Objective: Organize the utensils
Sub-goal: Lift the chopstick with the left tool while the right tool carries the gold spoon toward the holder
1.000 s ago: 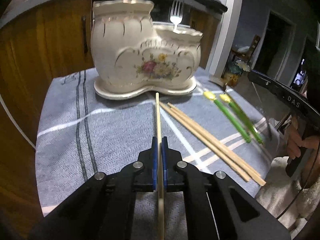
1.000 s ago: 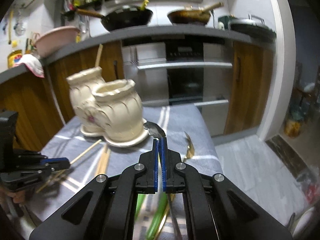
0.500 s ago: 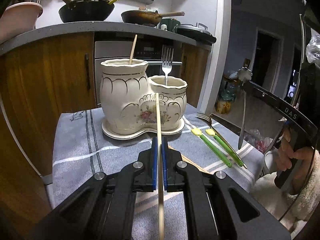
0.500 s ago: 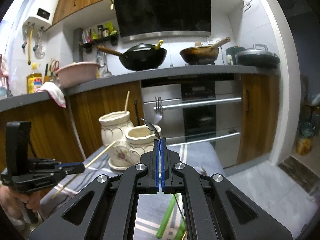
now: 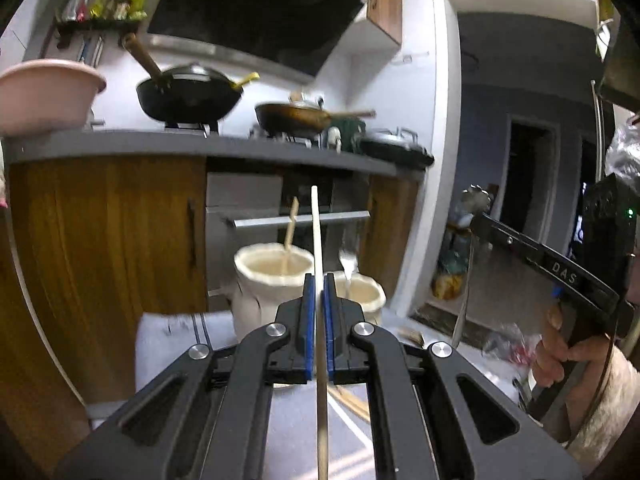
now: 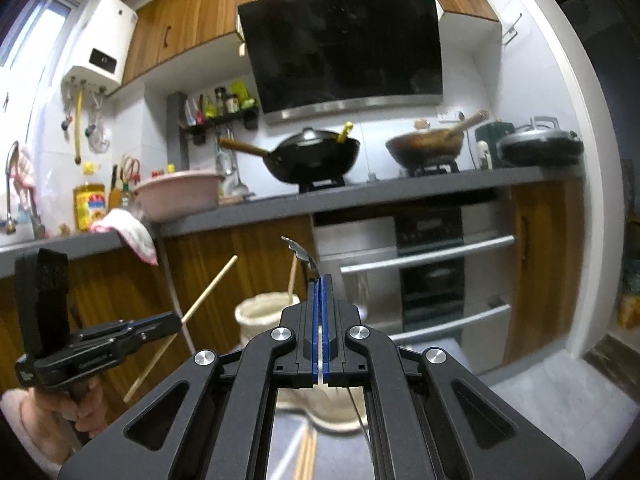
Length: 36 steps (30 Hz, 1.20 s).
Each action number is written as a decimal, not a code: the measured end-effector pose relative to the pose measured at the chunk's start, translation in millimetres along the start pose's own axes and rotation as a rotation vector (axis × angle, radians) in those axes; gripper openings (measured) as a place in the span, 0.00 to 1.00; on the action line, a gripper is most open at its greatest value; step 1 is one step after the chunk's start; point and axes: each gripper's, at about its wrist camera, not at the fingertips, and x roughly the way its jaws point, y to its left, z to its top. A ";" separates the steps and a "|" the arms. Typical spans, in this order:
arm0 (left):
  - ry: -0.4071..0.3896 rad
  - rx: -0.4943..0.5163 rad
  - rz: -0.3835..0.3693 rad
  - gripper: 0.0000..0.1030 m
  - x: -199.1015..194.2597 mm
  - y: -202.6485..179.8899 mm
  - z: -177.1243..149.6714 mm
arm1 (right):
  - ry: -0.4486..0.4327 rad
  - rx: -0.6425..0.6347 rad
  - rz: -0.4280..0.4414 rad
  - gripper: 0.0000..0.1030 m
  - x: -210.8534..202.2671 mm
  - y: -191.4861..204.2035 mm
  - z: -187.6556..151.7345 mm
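While the left gripper clamps a pale wooden chopstick and the right gripper pinches a slim metal utensil, both raised toward the cream ceramic two-pot holder at twelve o'clock, the carrying step looks underway, and next each needs tipping over its pot.

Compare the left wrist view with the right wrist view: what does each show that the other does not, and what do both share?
Only the left wrist view shows the doorway and the right tool from outside, shut on a metal utensil. Only the right wrist view shows the water heater, the tap and the left tool from outside. Both show the ceramic holder, the black wok and the chopstick the left tool grips.
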 end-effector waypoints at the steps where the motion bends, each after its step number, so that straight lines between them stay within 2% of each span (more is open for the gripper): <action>1: -0.008 -0.001 0.000 0.04 2.5 1.7 4.2 | -0.011 0.001 0.005 0.02 3.3 0.6 4.0; 8: -0.109 -0.034 -0.022 0.04 27.6 15.9 42.4 | -0.059 0.061 0.067 0.02 37.4 -5.8 28.8; 13: -0.147 -0.005 -0.005 0.04 57.0 19.7 66.7 | -0.086 0.121 0.093 0.02 57.4 -16.1 34.3; 17: -0.153 -0.027 -0.013 0.04 87.6 26.8 76.0 | -0.080 0.173 0.095 0.02 78.9 -29.0 31.4; 24: -0.111 -0.053 -0.014 0.04 133.2 37.1 65.6 | -0.050 0.225 0.085 0.02 103.1 -44.3 17.5; 31: -0.143 -0.027 0.008 0.04 140.9 35.4 45.1 | -0.007 0.248 0.100 0.02 115.7 -48.5 2.4; 36: -0.137 -0.020 0.022 0.04 138.4 36.7 33.2 | 0.024 0.239 0.099 0.02 119.5 -47.1 -5.9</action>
